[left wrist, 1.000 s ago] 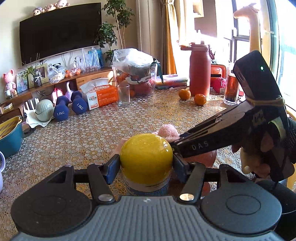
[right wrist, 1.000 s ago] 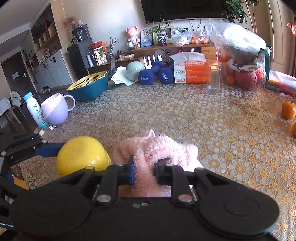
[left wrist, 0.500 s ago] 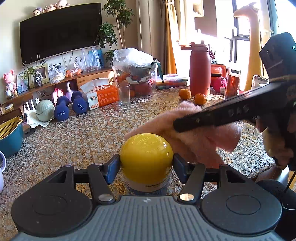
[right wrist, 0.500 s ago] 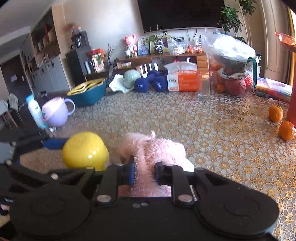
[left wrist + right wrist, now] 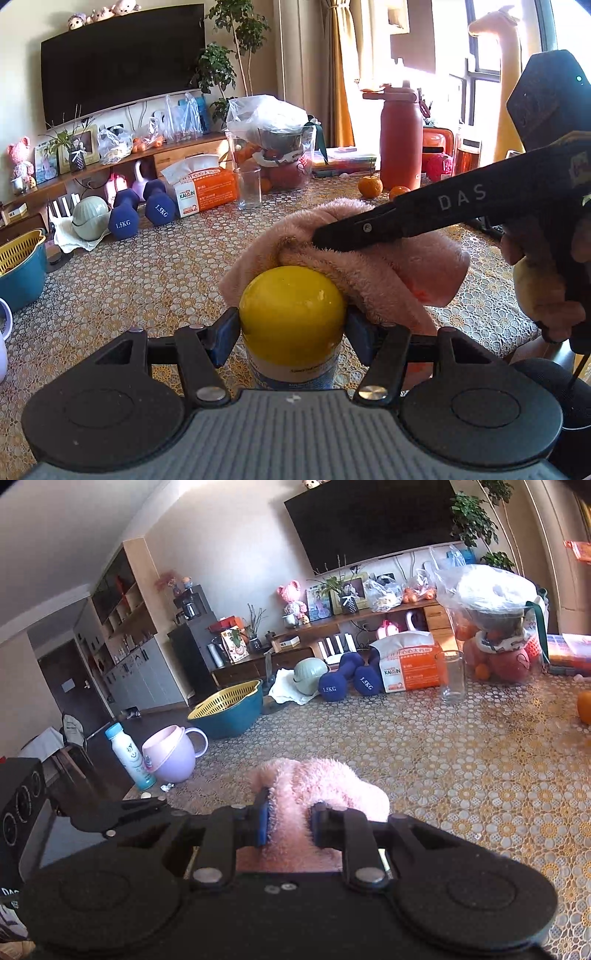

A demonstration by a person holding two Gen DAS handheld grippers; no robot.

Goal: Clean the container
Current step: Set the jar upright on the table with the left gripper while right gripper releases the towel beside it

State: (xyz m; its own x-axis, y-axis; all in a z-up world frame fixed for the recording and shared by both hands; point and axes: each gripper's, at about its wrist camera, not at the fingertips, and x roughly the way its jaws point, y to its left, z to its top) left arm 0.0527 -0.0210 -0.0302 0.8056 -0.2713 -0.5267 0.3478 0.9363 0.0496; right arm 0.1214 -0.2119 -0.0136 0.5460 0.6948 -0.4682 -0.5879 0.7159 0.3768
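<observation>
Left wrist view: left gripper [image 5: 292, 328] clamps yellow-capped container [image 5: 291, 306]; right gripper [image 5: 289, 821] pinches pink towel [image 5: 373, 266] against cap.

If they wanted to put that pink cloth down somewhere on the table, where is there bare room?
The widest bare stretch of table lies between the yellow-capped container and the blue dumbbells. Another open patch sits right of the pink cloth, short of the oranges. The far edge is crowded: tissue box, glass, bagged fruit.
</observation>
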